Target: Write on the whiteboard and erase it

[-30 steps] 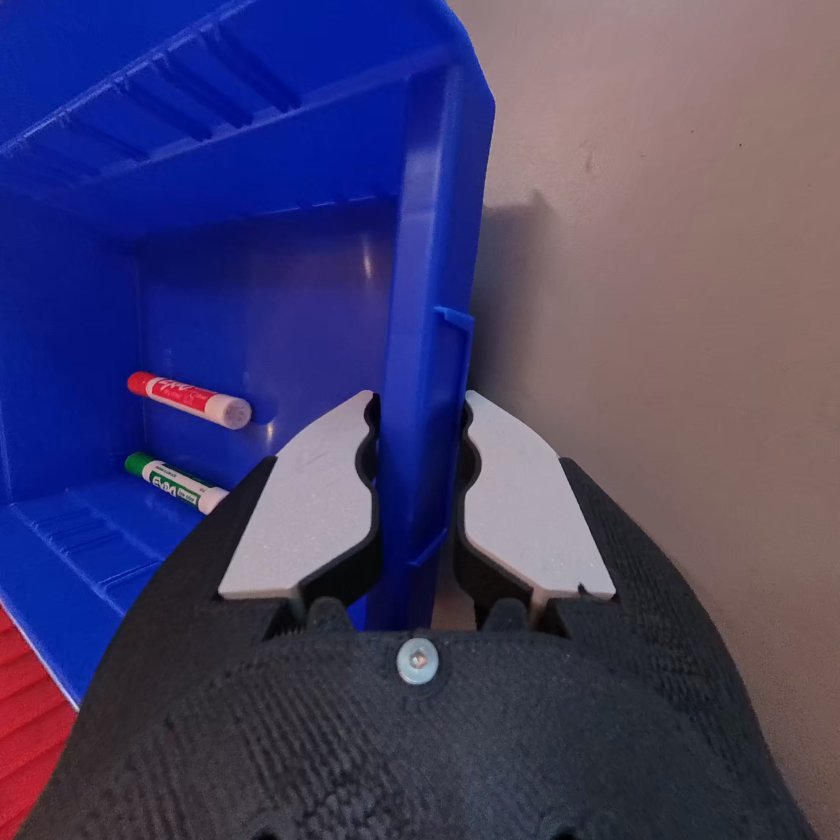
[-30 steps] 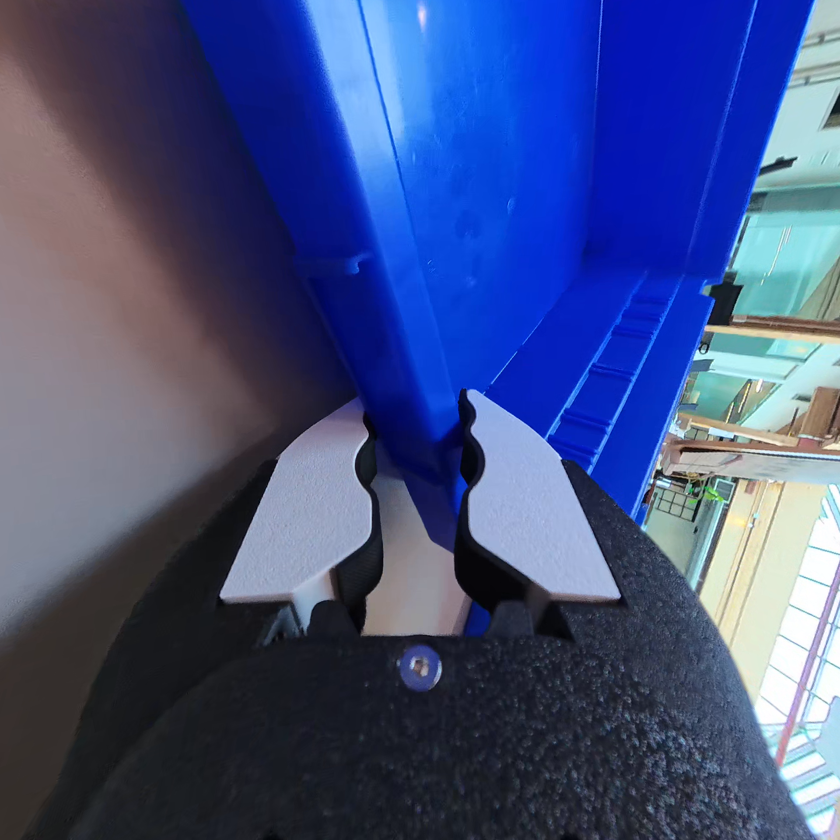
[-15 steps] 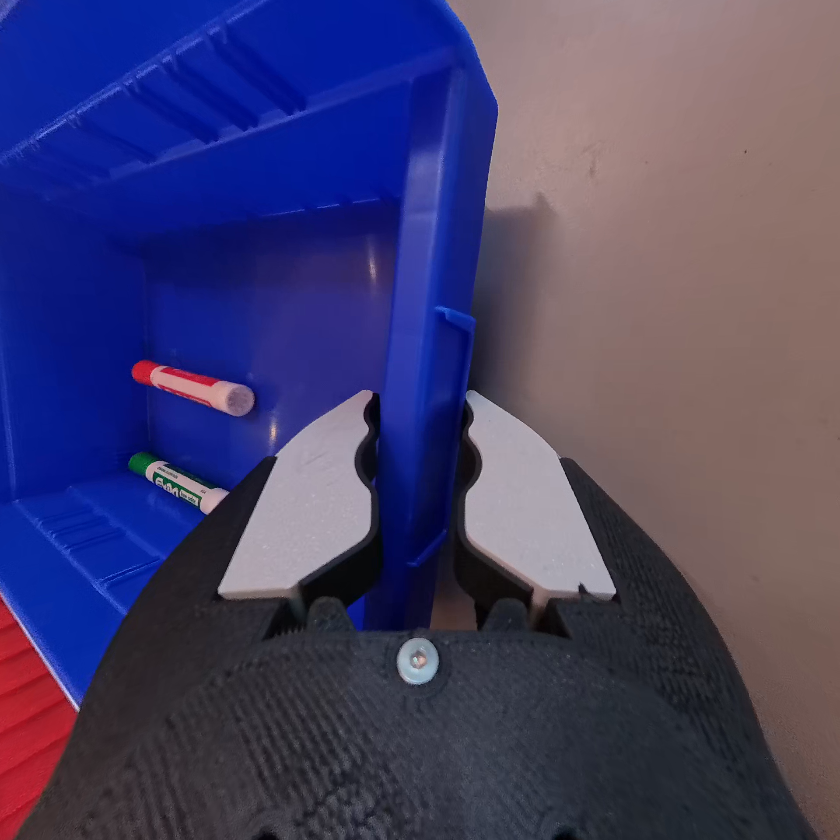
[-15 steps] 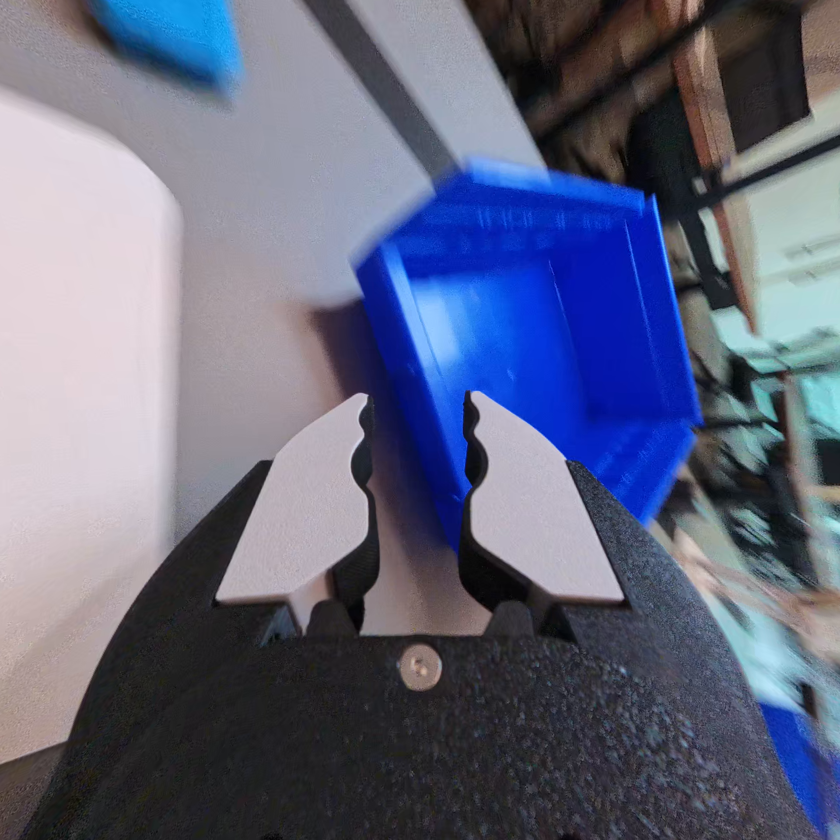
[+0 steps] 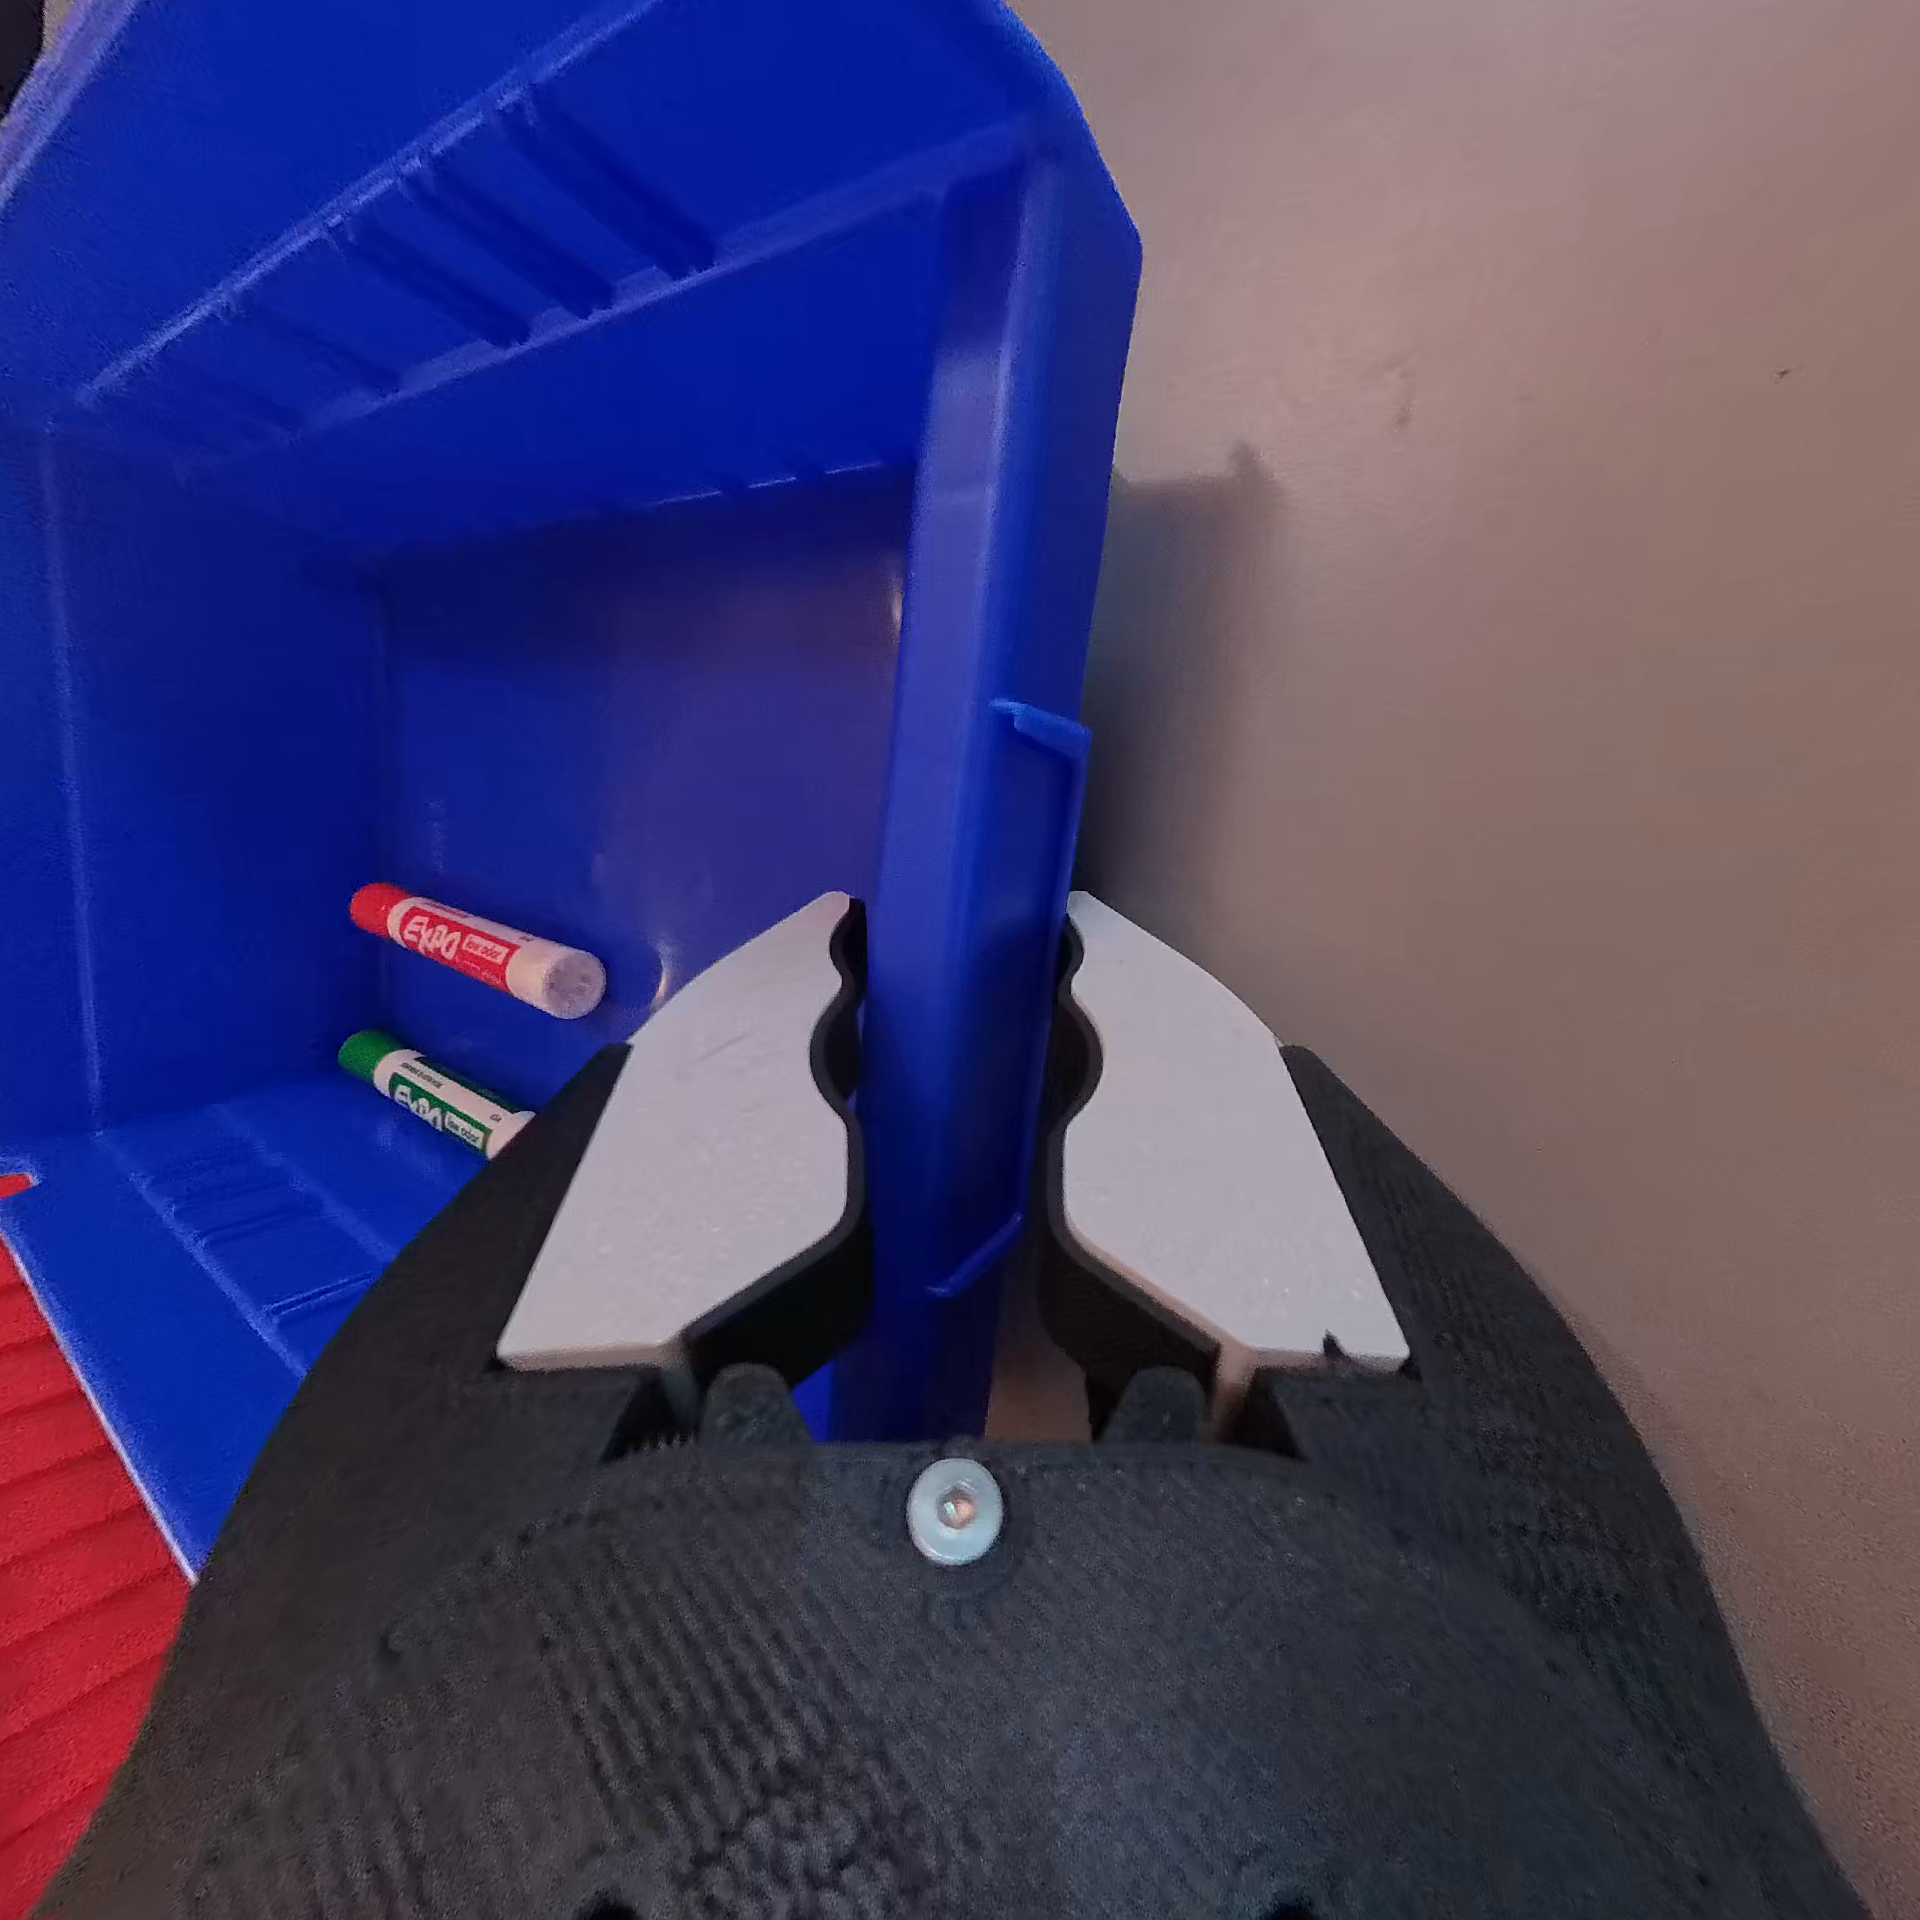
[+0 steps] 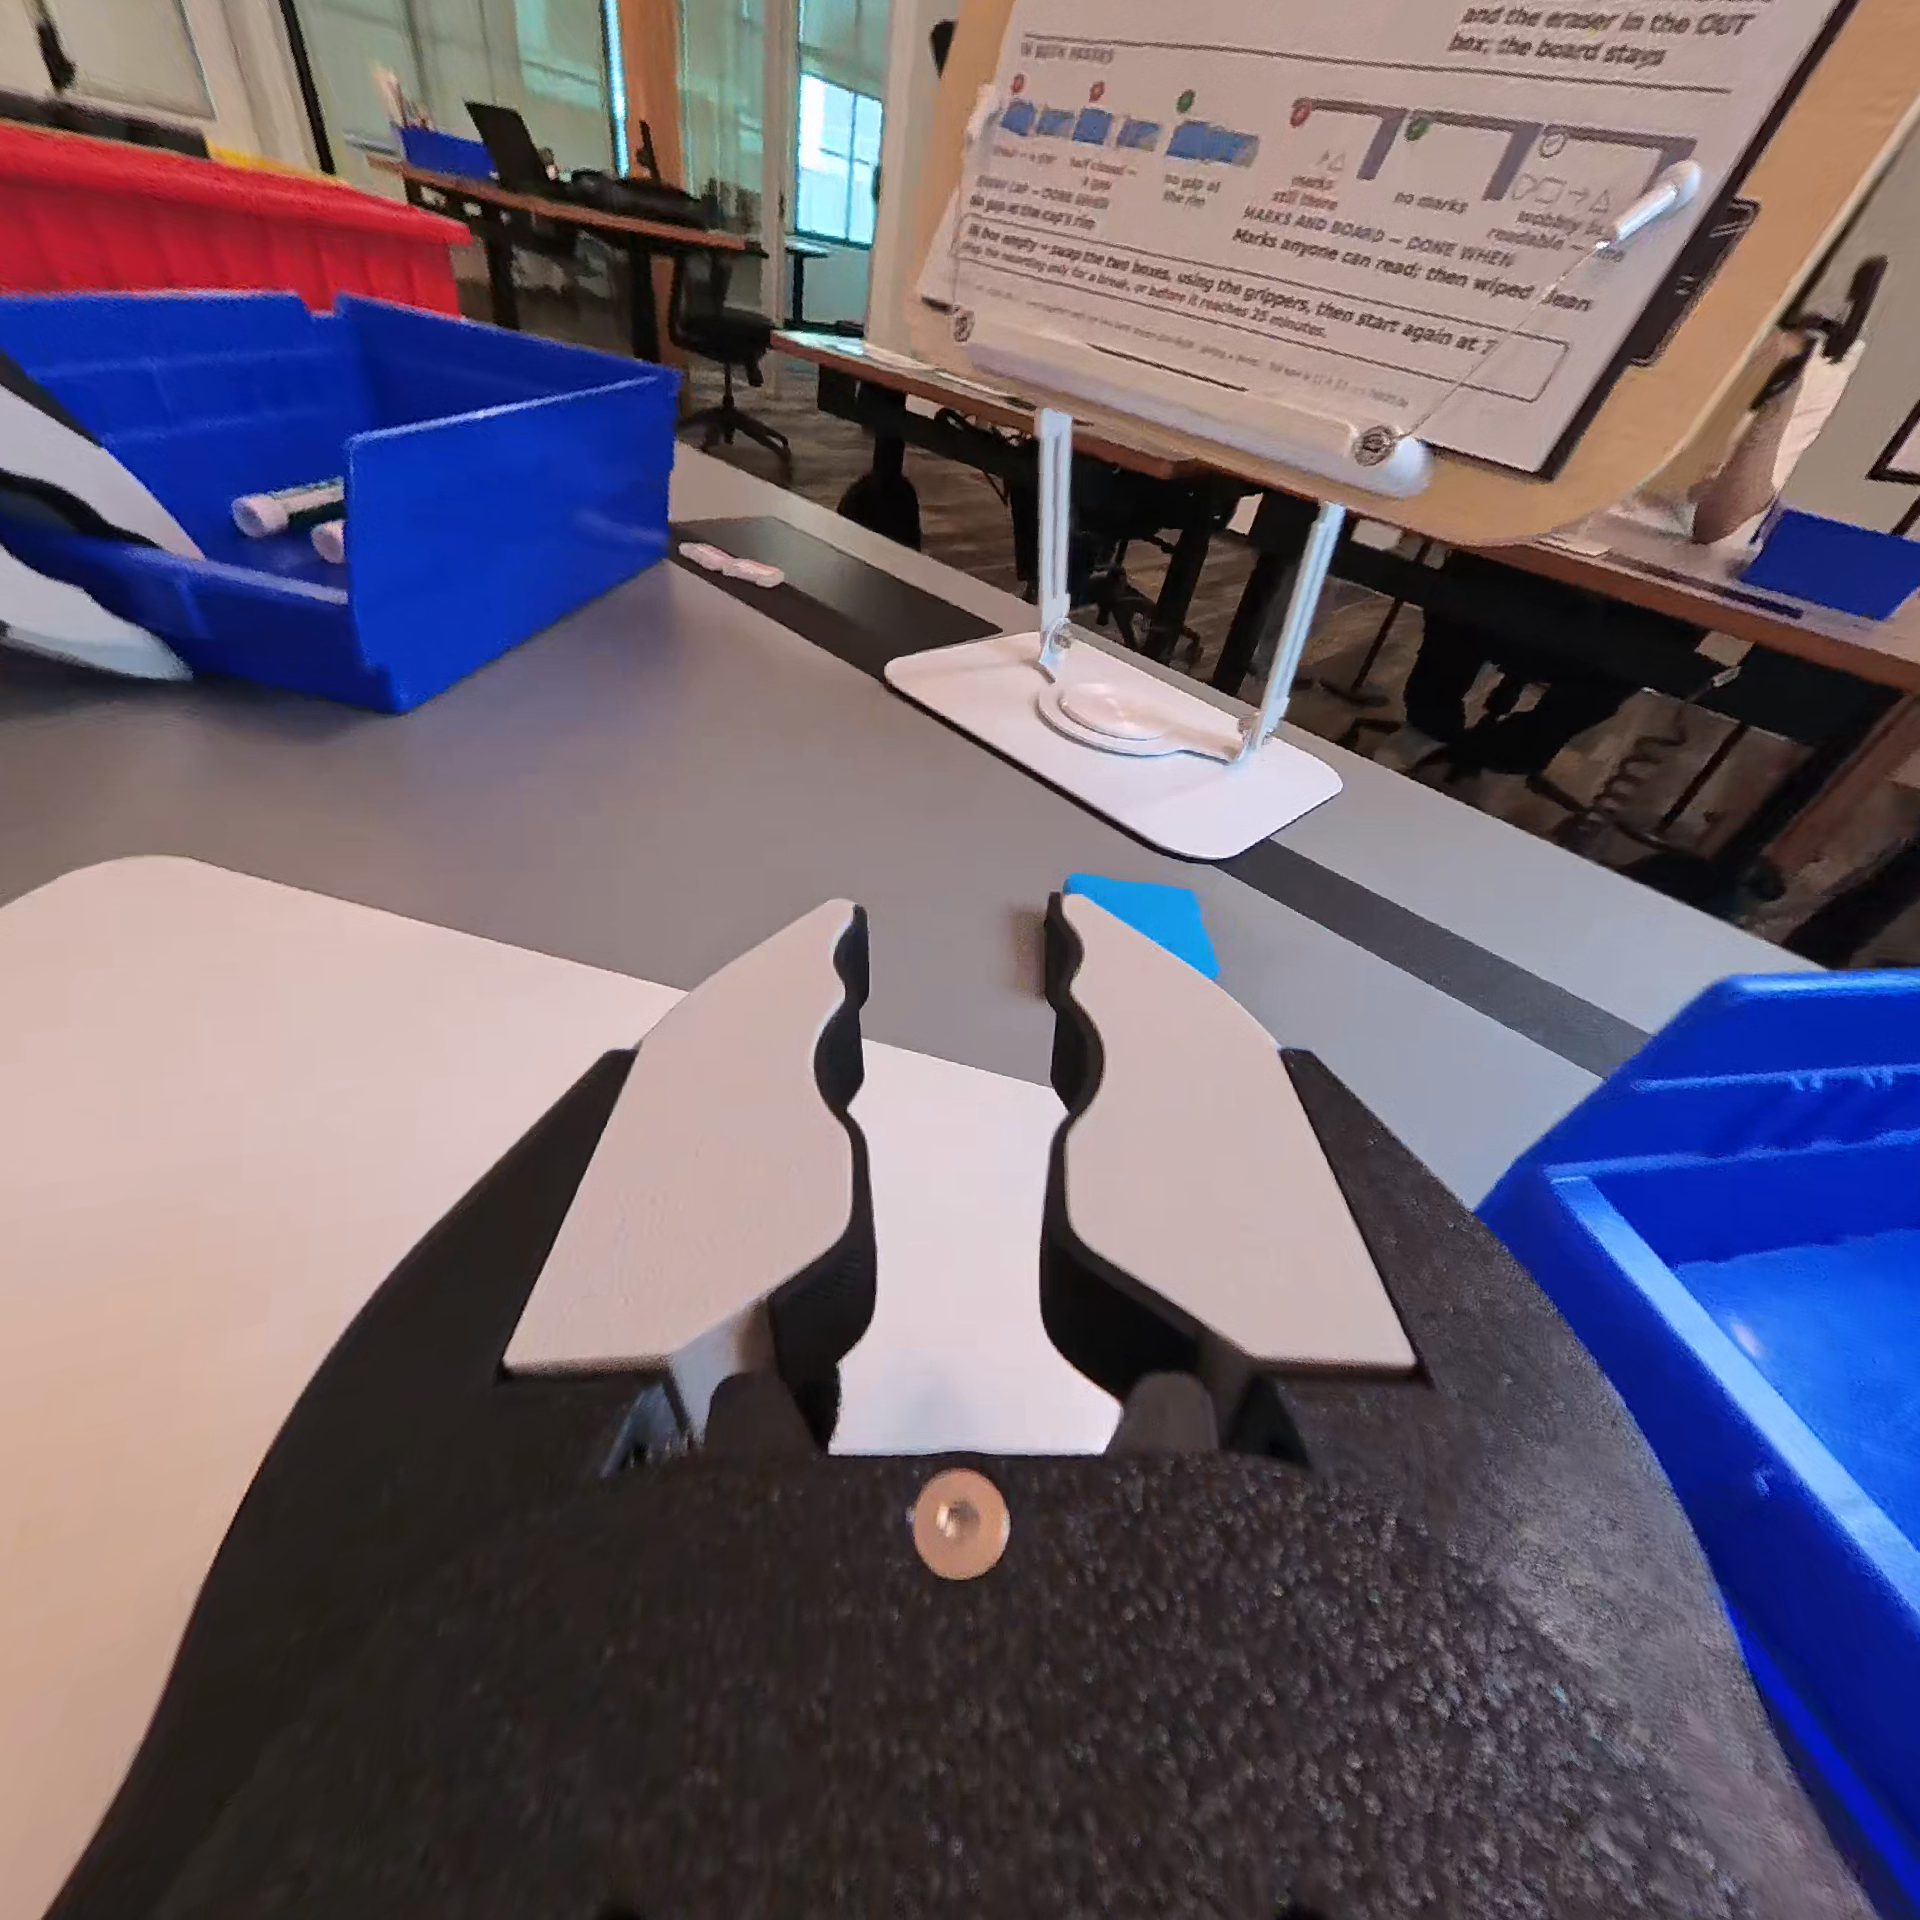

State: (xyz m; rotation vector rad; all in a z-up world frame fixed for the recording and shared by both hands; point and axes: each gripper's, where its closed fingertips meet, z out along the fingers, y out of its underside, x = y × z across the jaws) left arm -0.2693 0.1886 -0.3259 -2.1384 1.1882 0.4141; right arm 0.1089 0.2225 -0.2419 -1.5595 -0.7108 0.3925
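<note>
Whiteboard (image 6: 312,1091) blank under spread, empty right gripper (image 6: 956,935); left gripper (image 5: 961,925) pinching blue bin (image 5: 977,727) wall, risking tipping and spilling red marker (image 5: 478,948) and green marker (image 5: 431,1107).

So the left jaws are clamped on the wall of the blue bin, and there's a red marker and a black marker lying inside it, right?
Nearly. The left gripper is clamped on the blue bin's wall, and a red marker lies inside, but the other marker is green, not black. The left wrist view shows both.
</note>
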